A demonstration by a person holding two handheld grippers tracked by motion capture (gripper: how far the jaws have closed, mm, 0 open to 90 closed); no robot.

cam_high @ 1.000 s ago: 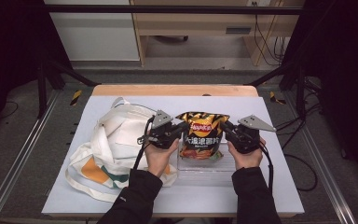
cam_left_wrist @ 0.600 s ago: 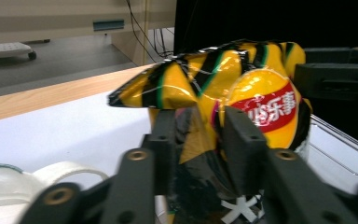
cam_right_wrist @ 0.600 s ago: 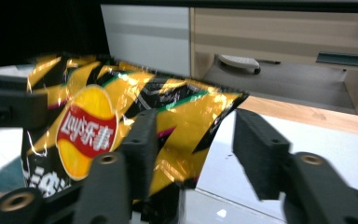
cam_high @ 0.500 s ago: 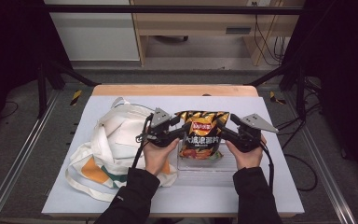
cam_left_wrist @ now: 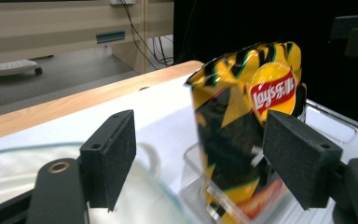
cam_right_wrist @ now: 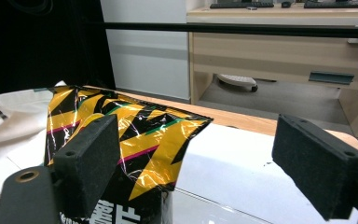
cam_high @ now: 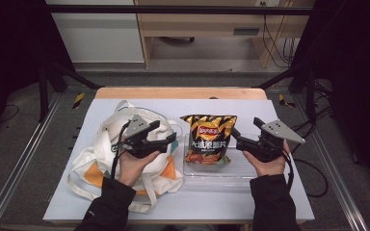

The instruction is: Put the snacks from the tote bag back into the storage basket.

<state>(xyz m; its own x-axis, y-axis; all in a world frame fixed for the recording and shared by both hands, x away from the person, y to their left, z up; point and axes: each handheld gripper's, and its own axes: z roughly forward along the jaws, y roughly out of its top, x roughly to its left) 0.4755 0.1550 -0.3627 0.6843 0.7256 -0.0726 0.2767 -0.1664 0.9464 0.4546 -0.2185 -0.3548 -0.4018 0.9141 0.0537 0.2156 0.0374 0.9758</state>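
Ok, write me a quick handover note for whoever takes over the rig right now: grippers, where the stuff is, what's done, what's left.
Left gripper: open, jaws have just been opening, nothing between them, over the tote bag.
Right gripper: open, jaws have just been opening, nothing held, just right of the chip bag.
Things: the chip bag sits in the clear tray at mid-table, leaning with its top toward the far edge; the tote bag lies flat to the tray's left.
Done: chip bag placed in the tray and released by both grippers.
Left: probably only drawing both grippers clear; check that the bag stays put.
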